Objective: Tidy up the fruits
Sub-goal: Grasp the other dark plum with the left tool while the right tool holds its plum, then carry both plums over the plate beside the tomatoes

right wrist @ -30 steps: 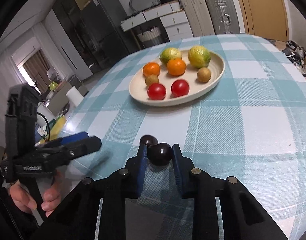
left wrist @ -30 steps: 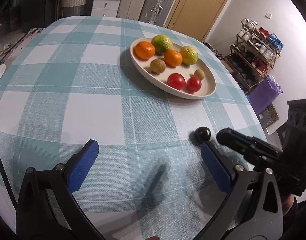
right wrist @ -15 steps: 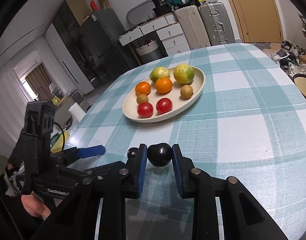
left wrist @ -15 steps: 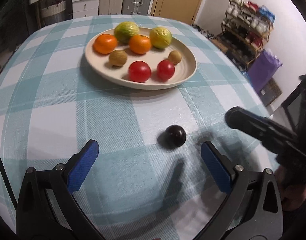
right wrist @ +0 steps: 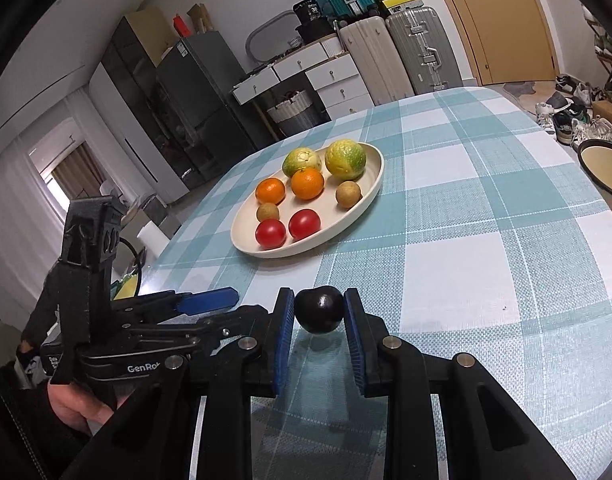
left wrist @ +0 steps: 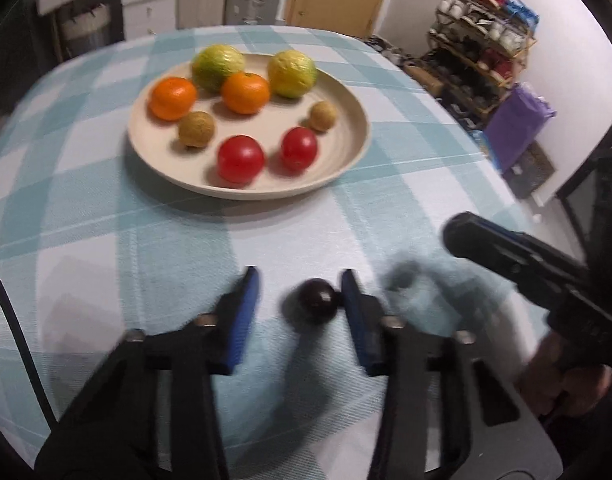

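A cream oval plate [left wrist: 346, 92] [right wrist: 370, 196] on the checked tablecloth holds two green-yellow citrus, two oranges, two tomatoes and two small brown fruits. A dark round fruit [left wrist: 318, 306] lies on the cloth between the fingers of my left gripper [left wrist: 300, 300], touching the right pad, with a gap to the left pad. My right gripper [right wrist: 319, 312] is shut on a second dark round fruit [right wrist: 320, 309], held above the cloth. The right gripper shows at the right of the left wrist view [left wrist: 506, 256]; the left gripper shows at the left of the right wrist view [right wrist: 210, 300].
The round table's edge [left wrist: 486, 152] lies to the right, with a shoe rack [left wrist: 486, 40] and a purple bag [left wrist: 518, 120] beyond. Suitcases [right wrist: 422, 48], drawers and a fridge stand behind the table. A round tray [right wrist: 606, 164] sits off the right edge.
My left gripper has moved forward around the dark fruit on the cloth and its jaws have narrowed. My right gripper has lifted higher with its dark fruit.
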A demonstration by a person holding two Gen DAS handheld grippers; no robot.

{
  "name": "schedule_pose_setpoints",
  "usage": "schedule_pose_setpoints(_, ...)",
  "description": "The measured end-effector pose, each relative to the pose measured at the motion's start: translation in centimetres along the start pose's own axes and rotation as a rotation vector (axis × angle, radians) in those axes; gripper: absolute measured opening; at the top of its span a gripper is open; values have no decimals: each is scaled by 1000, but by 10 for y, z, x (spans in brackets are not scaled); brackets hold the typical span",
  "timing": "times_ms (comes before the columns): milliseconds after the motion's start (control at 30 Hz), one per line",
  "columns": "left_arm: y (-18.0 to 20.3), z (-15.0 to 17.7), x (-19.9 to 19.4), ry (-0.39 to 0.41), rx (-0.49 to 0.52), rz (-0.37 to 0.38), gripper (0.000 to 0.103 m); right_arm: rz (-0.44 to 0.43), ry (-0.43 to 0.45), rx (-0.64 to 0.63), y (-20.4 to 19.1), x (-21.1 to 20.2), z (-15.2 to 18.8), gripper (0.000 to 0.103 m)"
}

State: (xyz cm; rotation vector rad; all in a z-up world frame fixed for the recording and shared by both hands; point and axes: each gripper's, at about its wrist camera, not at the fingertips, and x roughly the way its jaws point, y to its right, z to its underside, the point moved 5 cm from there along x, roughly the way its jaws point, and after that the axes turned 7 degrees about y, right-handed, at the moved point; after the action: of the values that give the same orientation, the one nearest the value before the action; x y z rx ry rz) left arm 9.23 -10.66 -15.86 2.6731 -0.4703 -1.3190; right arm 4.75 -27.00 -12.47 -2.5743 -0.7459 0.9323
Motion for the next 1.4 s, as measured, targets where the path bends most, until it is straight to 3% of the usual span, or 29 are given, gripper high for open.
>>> schedule_pose_setpoints(33,2,1,1,-9,-7,23,20,-2,0,-1,0,0,0,26)
schedule_pose_setpoints(300,2,2,-4,-14,-38,58,20,0,11,-17,-7,-4,-4,26)
schedule_pose_setpoints(500,3,-6,-19,29,-50,86,20,13,8,-37,-13,-3,-4,26)
schedule_pose_setpoints(1000,-30,-64,-48,129,-88,68,20,4,33,-88,-33,12,-29,26)
schedule_pose_setpoints(1400,-45,-105,-26,134,-116,65,20,11,41,-110,-33,41,-64,26)
